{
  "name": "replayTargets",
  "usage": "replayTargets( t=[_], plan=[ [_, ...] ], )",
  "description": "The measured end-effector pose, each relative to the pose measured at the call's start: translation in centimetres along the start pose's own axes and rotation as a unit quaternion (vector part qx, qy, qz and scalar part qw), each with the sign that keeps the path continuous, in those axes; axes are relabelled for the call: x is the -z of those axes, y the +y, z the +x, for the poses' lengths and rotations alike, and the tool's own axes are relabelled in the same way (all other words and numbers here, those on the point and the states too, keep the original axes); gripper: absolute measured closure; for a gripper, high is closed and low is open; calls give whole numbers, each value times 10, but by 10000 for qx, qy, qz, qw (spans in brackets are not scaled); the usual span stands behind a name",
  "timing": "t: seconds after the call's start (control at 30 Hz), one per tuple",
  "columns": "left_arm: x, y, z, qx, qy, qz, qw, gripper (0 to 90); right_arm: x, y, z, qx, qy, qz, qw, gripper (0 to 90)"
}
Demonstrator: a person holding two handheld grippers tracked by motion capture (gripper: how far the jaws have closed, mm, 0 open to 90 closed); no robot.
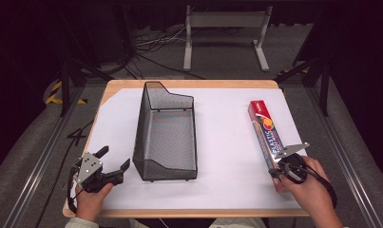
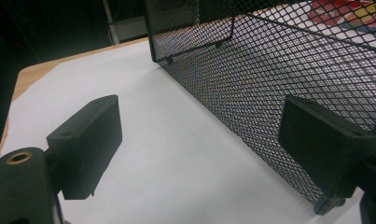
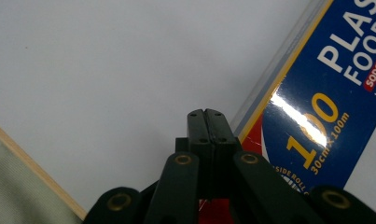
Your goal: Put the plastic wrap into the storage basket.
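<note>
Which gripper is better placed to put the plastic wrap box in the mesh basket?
Right gripper: shut, at the plastic wrap box's near end. Left gripper sits open across the mesh basket.

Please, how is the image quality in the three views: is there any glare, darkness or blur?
High view: the white sheet is evenly lit, the room beyond is dark. Left gripper view: the left tool and the mesh basket look sharp, with the far background dim. Right gripper view: white glare streaks the plastic wrap box; the near links of the right tool are slightly soft.
</note>
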State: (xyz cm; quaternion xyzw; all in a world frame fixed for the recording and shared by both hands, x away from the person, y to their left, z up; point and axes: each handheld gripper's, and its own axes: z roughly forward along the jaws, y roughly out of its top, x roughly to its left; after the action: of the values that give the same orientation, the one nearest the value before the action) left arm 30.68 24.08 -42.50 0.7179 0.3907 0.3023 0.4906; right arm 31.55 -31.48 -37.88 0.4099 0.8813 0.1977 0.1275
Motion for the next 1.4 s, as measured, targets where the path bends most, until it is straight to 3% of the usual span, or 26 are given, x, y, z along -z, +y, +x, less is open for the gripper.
replayTargets(
  t=[0.1,0.23,0.37,0.43,0.47,0.5,0.53,0.63,0.73,0.77,0.83,0.97,1.07,1.13,1.2,1.4],
  plan=[
    [0,0,0,7,4,-10,10000,146,2,-3,-5,-137,-65,18,9999,900],
    [-1,0,-1,-5,-1,-9,10000,146,0,-4,-6,-107,-32,-54,9999,900],
    [-2,0,-1,-14,-7,6,10000,145,4,-5,-8,-53,278,-466,9985,900],
    [-2,0,-1,-8,-11,14,10000,146,8,-5,-9,-48,374,-800,9961,835],
    [-2,0,-1,-8,-11,14,10000,146,8,-5,-9,-48,374,-800,9961,835],
    [-3,0,-1,-12,-20,19,10000,146,10,-5,-9,-32,434,-1037,9937,762],
    [-3,0,0,-14,-22,25,10000,146,13,-5,-9,-16,467,-1422,9887,715],
    [-3,0,-1,-11,-21,20,10000,146,17,-5,-8,-39,446,-2001,9787,568],
    [-3,0,-1,-10,-20,19,10000,145,19,-6,-8,-114,445,-2390,9699,453],
    [-3,0,-1,-4,-18,22,10000,146,19,-6,-8,-172,391,-2592,9649,410],
    [-3,0,-1,1,-16,23,10000,146,20,-5,-9,-226,410,-2737,9607,368],
    [-3,0,-1,3,2,38,10000,146,21,-2,-12,-365,377,-2841,9574,350],
    [-4,0,-1,14,20,54,10000,145,22,5,-18,-510,225,-2921,9548,334],
    [-4,0,-1,10,24,55,10000,146,23,7,-19,-523,192,-2905,9553,335],
    [-3,0,-1,18,27,48,10000,145,24,14,-25,-533,110,-2809,9582,330],
    [-3,0,-1,27,26,64,10000,145,26,23,-36,-705,-40,-2707,9601,300]
  ],
)
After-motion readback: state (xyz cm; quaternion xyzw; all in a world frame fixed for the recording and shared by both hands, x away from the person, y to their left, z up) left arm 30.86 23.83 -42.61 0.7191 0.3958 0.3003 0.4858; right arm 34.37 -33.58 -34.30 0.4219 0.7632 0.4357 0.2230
